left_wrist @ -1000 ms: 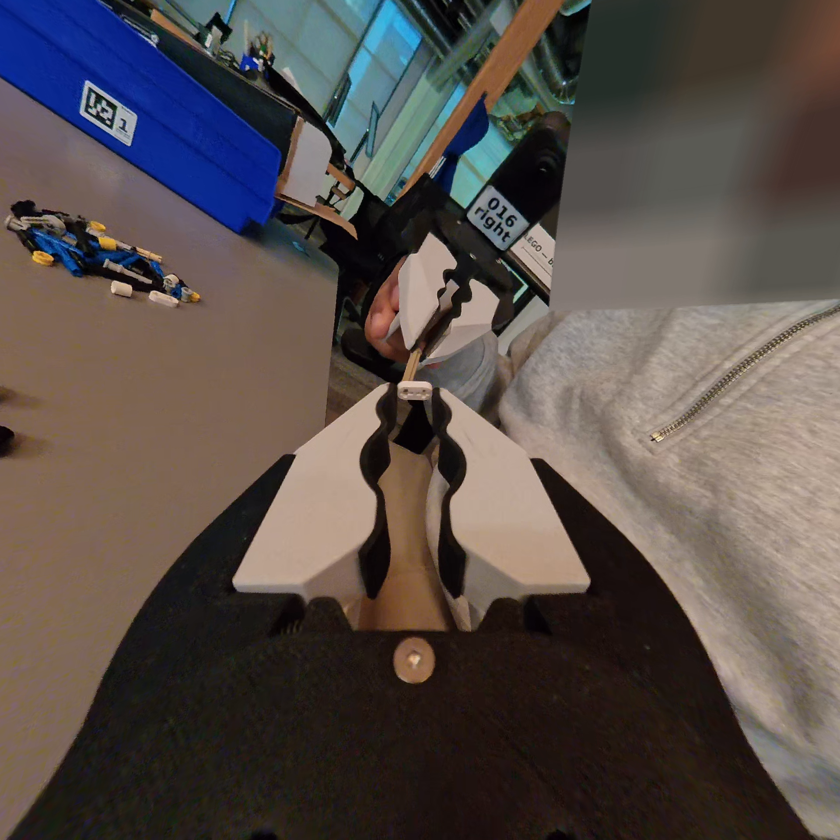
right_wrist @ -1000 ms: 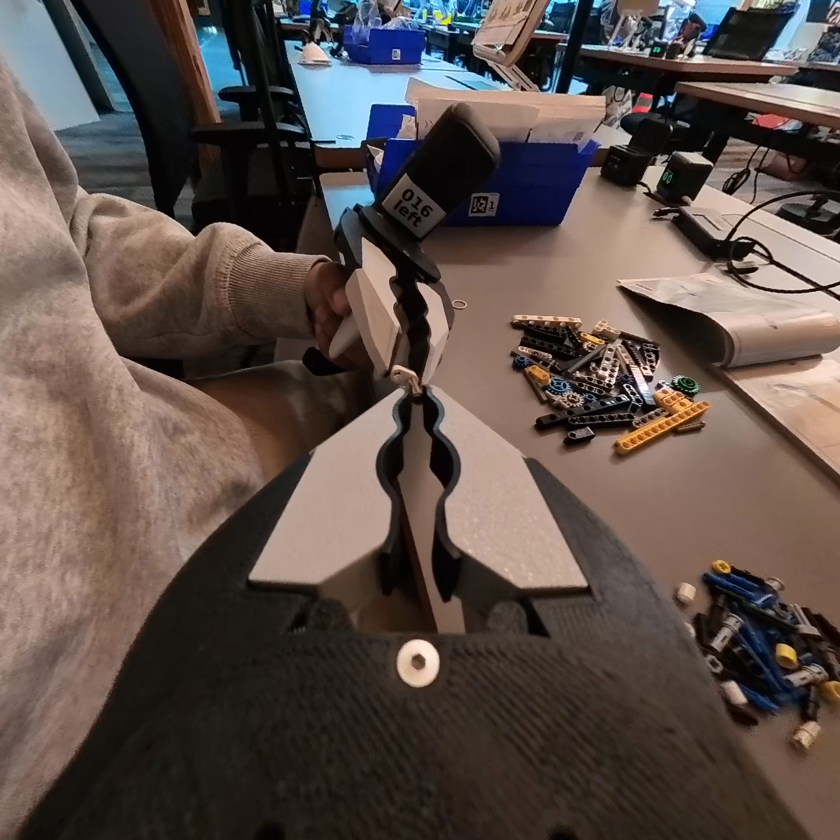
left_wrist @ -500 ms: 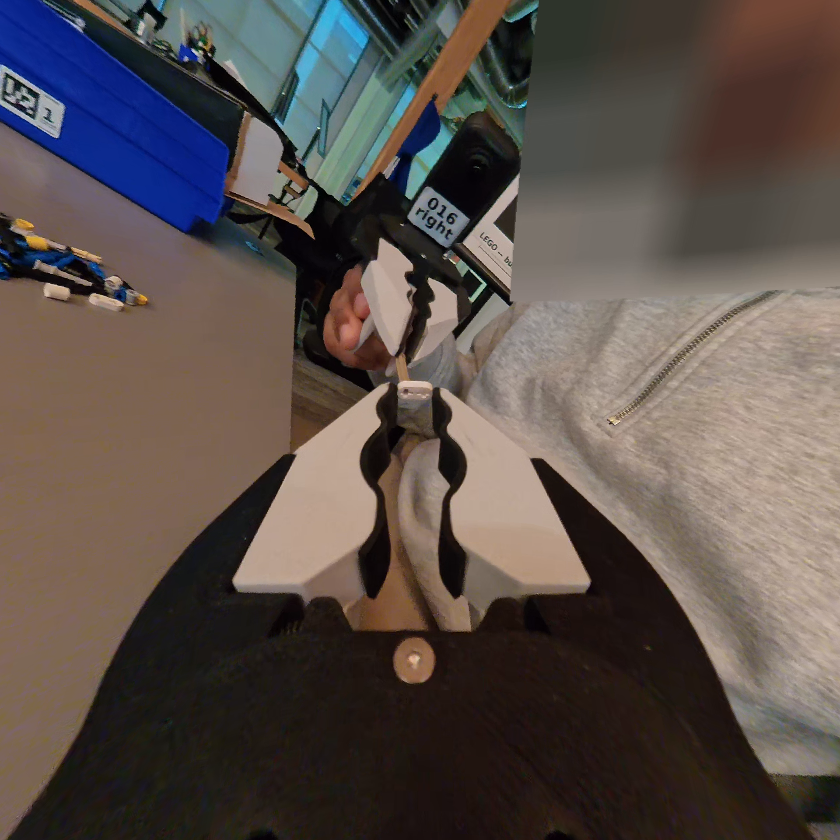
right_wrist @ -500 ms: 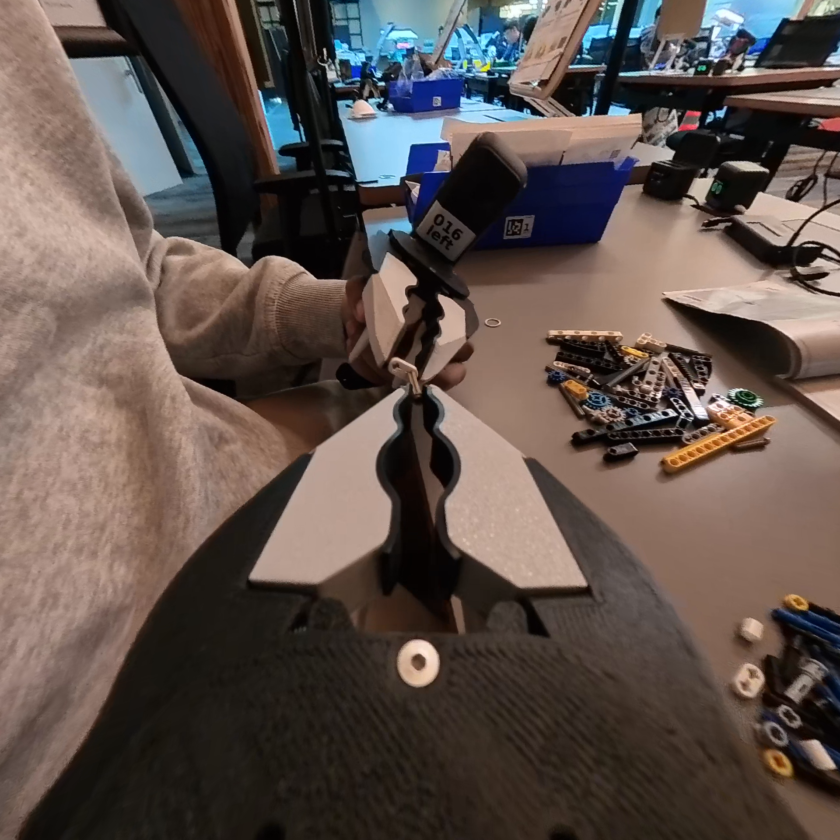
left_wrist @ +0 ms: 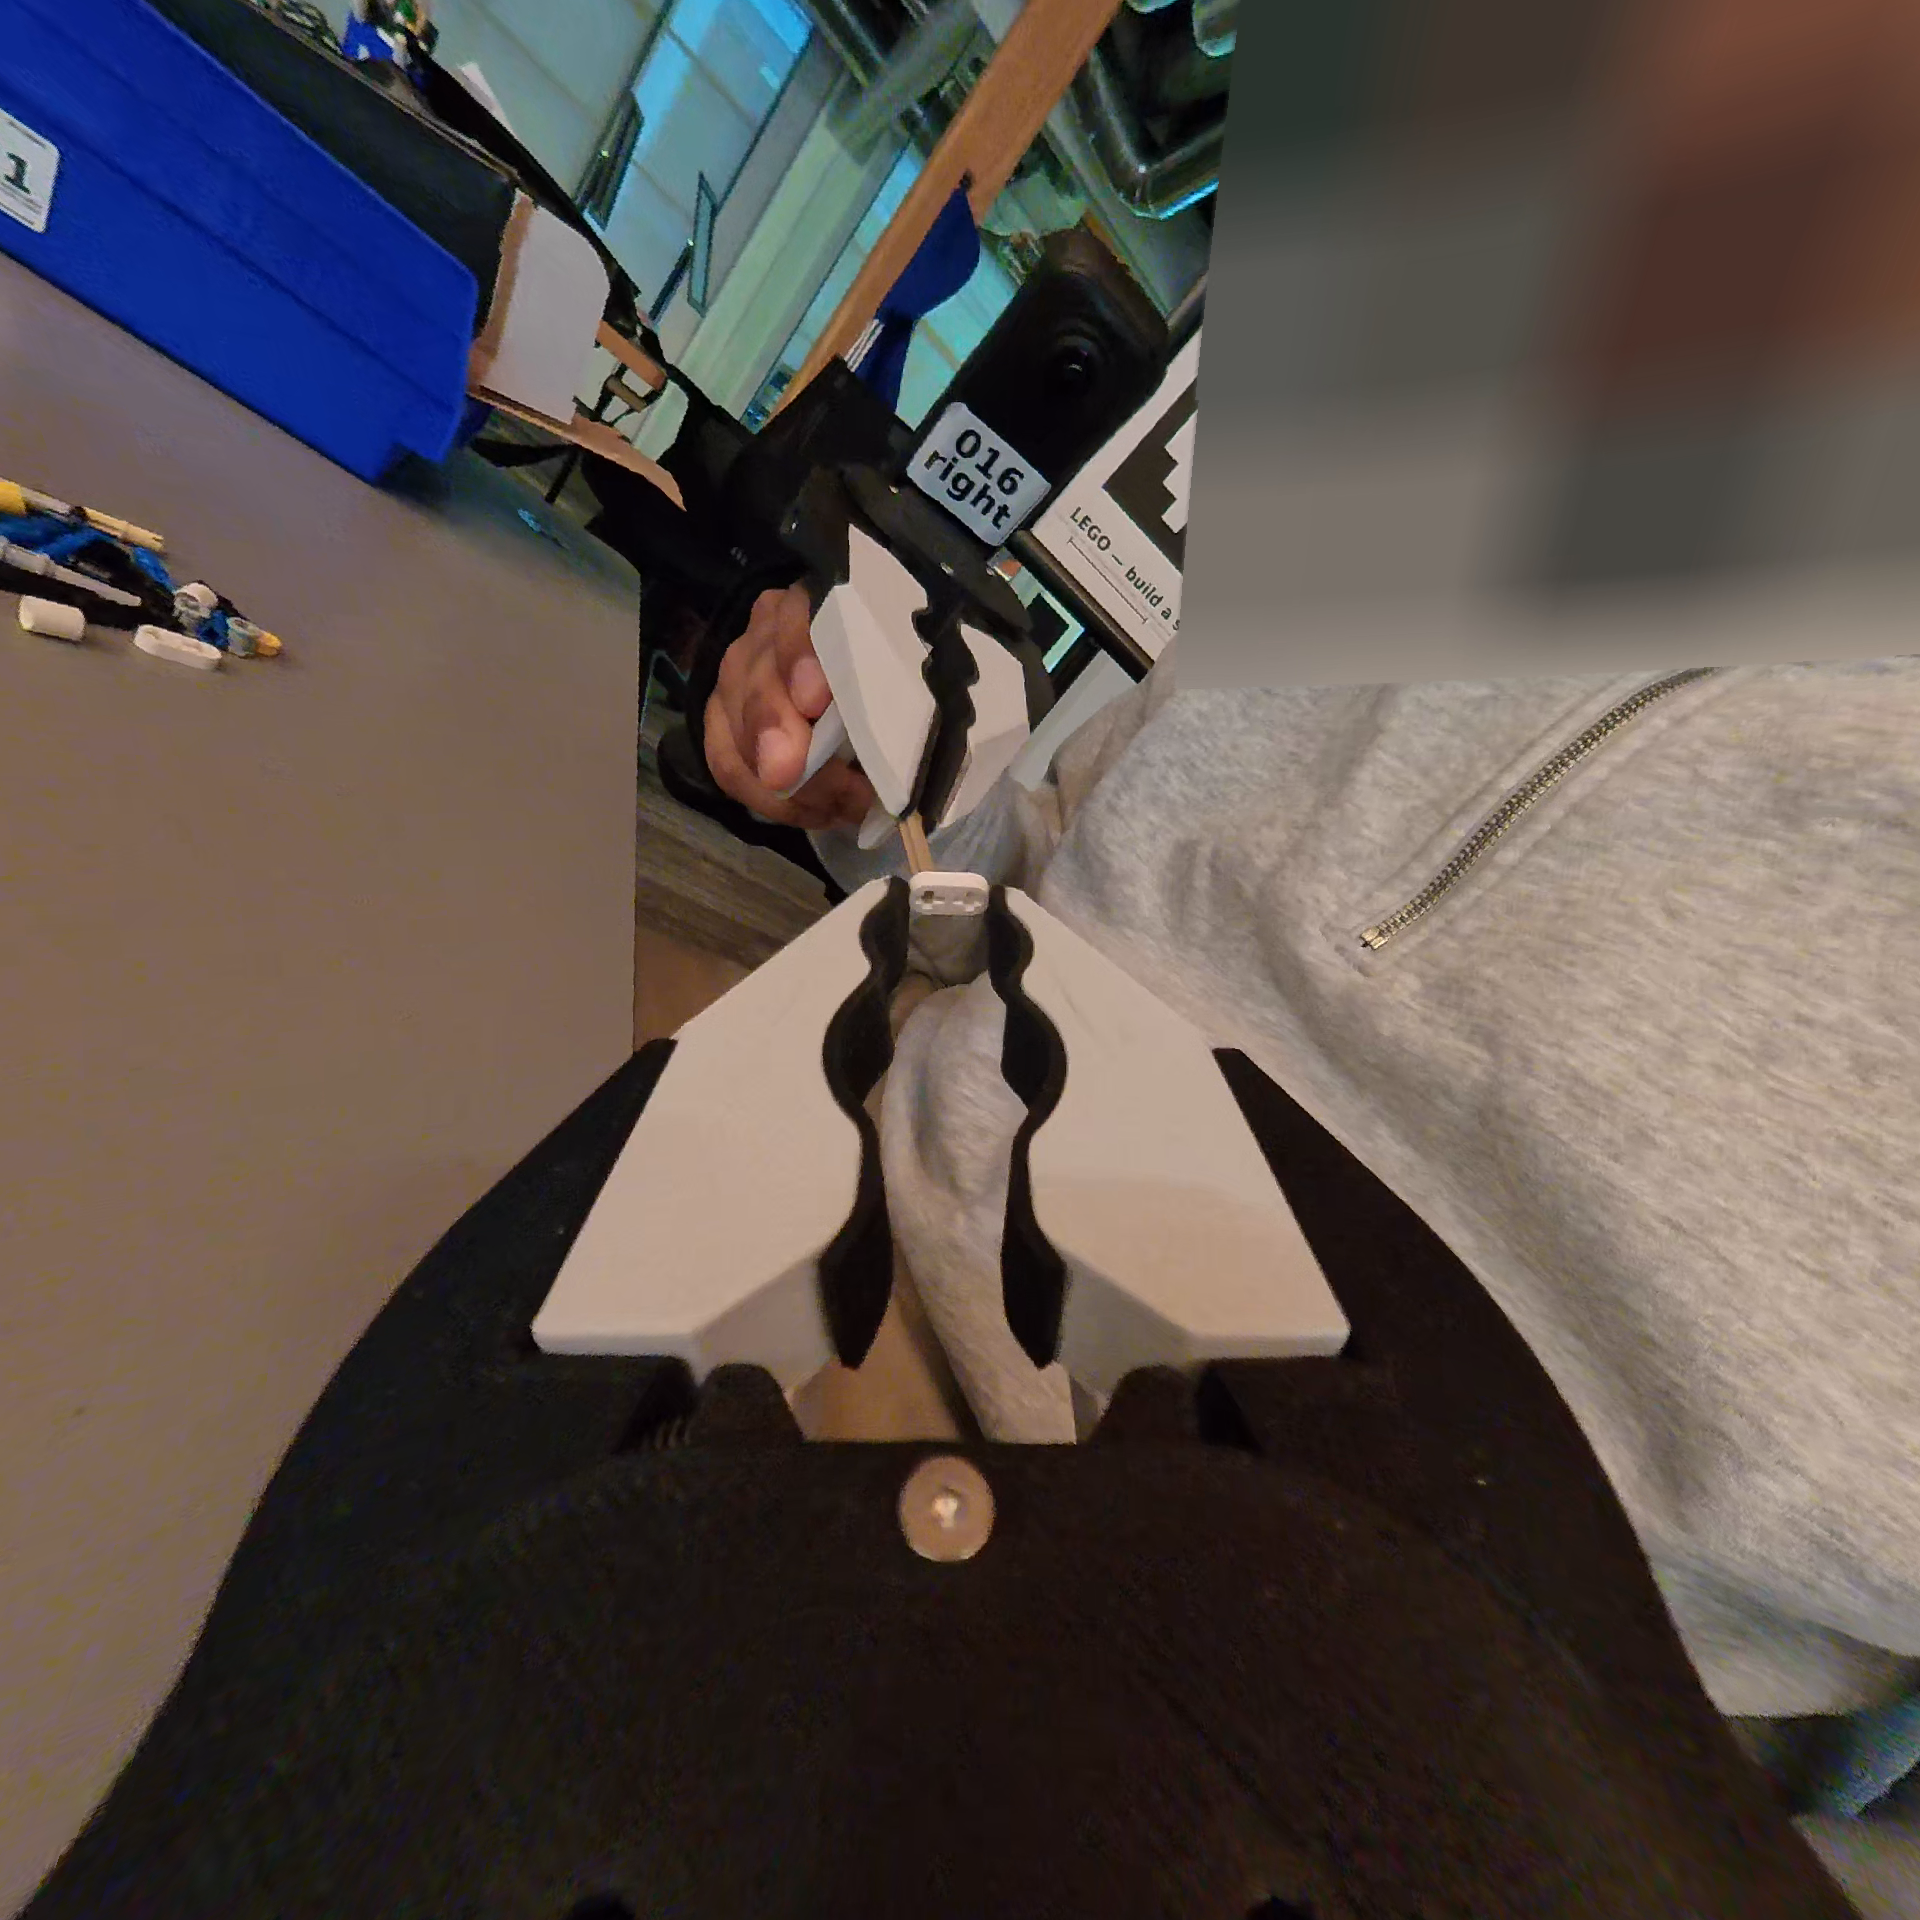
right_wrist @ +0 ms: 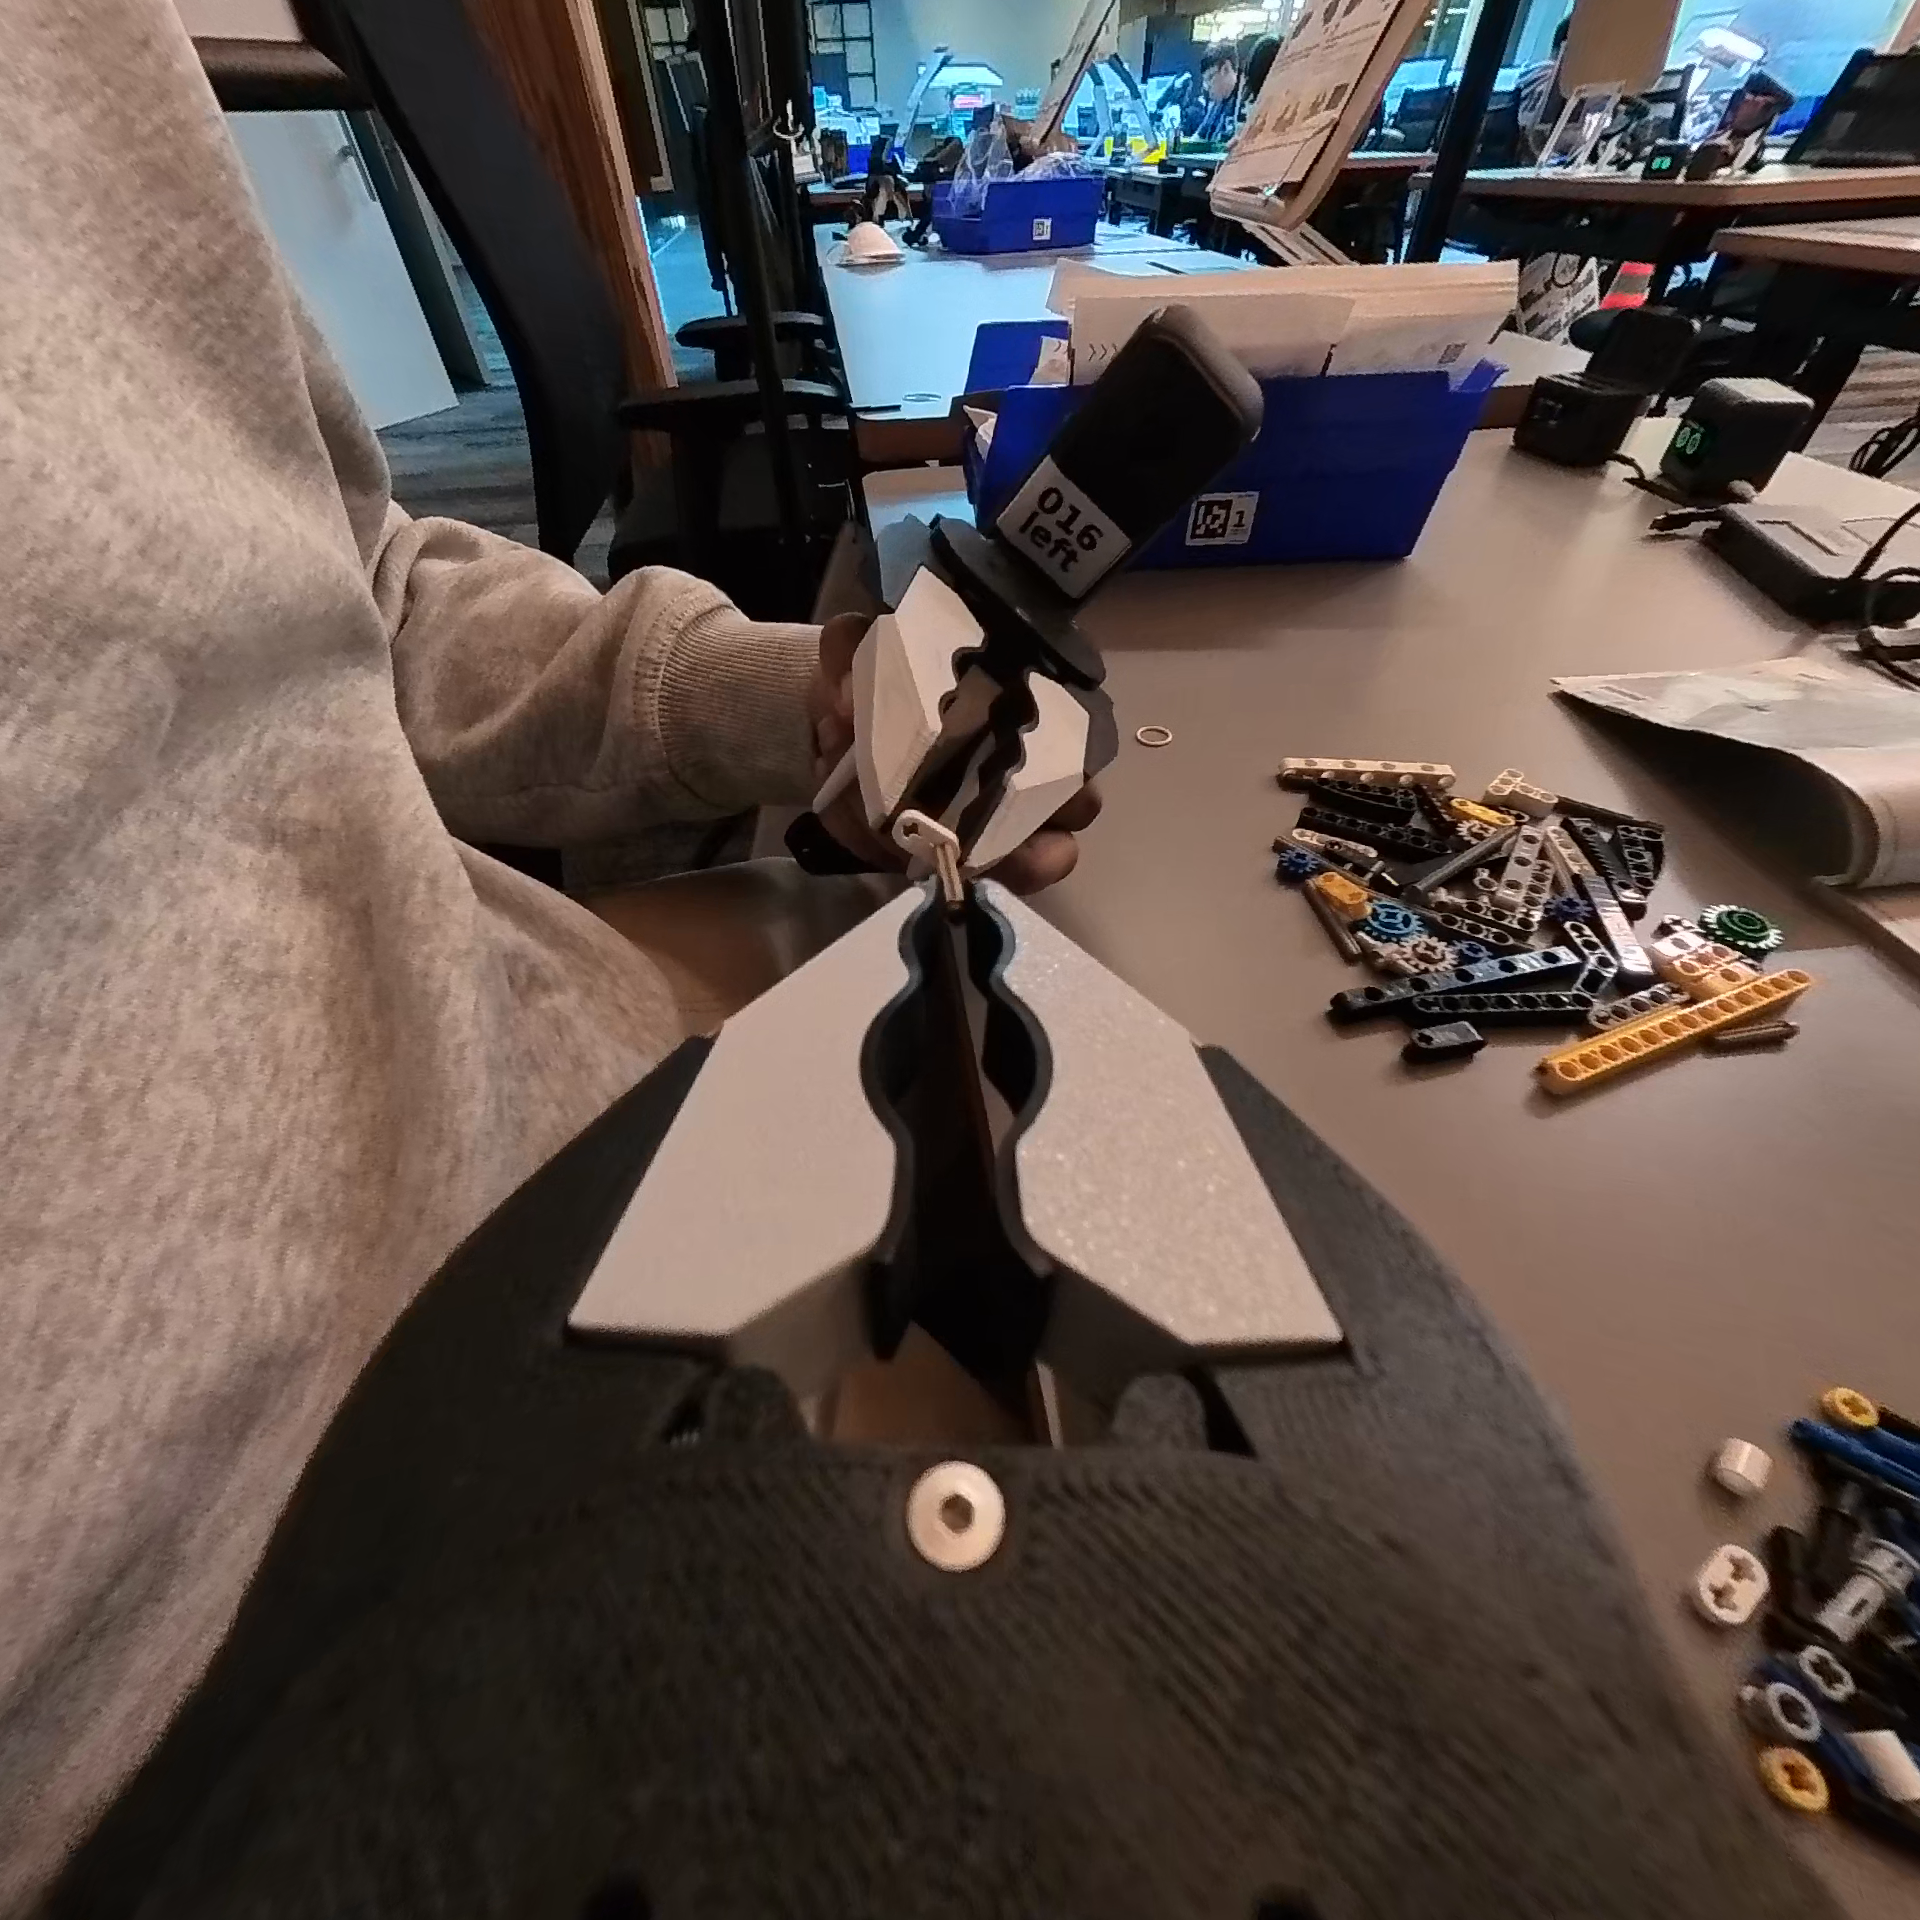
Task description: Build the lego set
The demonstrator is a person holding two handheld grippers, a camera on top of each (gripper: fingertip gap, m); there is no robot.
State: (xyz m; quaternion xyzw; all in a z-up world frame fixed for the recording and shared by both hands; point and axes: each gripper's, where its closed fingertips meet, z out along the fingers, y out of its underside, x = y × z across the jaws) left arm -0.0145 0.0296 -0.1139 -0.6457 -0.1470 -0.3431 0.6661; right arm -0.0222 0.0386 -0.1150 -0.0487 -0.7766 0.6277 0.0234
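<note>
My left gripper (left_wrist: 948, 902) is shut on a small white two-hole connector (left_wrist: 948, 894), held in the air above the person's lap. My right gripper (right_wrist: 956, 896) is shut on a thin tan axle (right_wrist: 949, 871). The two grippers stand tip to tip. In the left wrist view the right gripper (left_wrist: 920, 805) comes down from above, and its axle (left_wrist: 915, 840) meets the left end of the connector. In the right wrist view the left gripper (right_wrist: 951, 831) shows with the connector (right_wrist: 916, 828) tilted at its tips. I cannot tell how deep the axle sits.
On the grey table (right_wrist: 1351, 1195) lie a pile of black, grey and blue beams and gears (right_wrist: 1507, 914), a yellow beam (right_wrist: 1673, 1029), a second pile of small parts (right_wrist: 1849, 1600), a booklet (right_wrist: 1766, 748) and a blue bin (right_wrist: 1340, 468). The person's grey sweatshirt (left_wrist: 1507, 1039) is close. My two grippers' fingertips are within a few centimetres of each other. From either gripper's tips it is about 25 centimeters to the yellow beam (right_wrist: 1673, 1029).
Both grippers, still tip to tip, have swung away from the table toward the person's body. The connector and axle stay held and touching.
</note>
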